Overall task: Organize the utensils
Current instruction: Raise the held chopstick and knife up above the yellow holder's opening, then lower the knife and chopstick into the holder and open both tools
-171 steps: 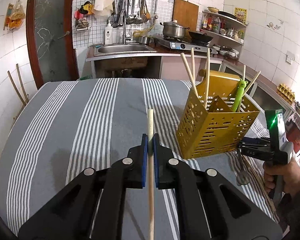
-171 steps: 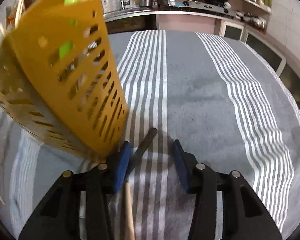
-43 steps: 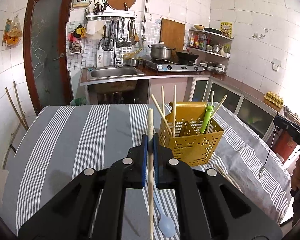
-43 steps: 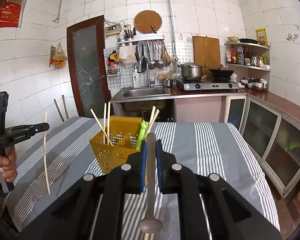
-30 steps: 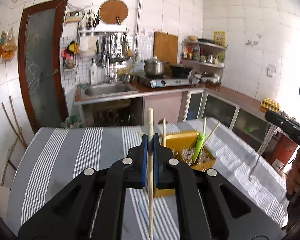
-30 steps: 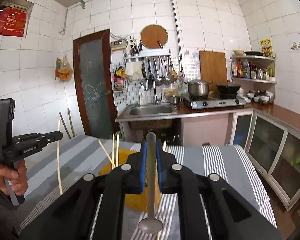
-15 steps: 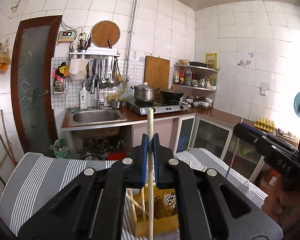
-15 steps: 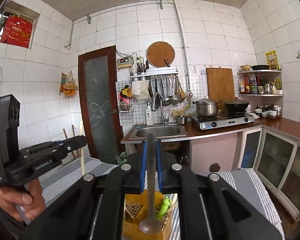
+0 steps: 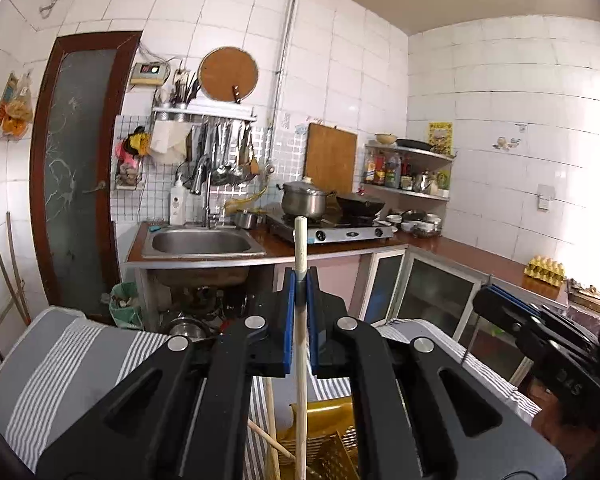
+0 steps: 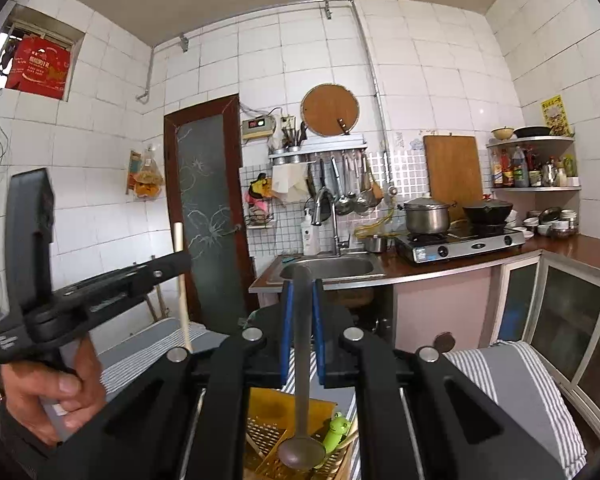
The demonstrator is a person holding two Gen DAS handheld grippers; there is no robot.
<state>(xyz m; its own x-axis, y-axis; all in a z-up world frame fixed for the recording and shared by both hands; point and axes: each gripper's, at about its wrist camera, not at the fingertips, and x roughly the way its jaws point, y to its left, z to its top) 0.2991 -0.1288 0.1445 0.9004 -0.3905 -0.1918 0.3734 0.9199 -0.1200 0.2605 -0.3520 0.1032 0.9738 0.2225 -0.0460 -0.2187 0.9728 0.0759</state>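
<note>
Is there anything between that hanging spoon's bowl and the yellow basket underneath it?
Nothing. In the right wrist view the spoon, clamped in the right hand-held gripper, hangs bowl-down just above the yellow basket, beside the green frog-topped utensil standing inside.

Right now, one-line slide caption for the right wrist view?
Right gripper shut on a grey metal spoon, bowl hanging over the yellow perforated plastic utensil basket.

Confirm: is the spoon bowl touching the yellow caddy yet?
Cannot tell. Right wrist view shows the spoon bowl overlapping the yellow caddy rim, but neither contact nor gap shows plainly.
</note>
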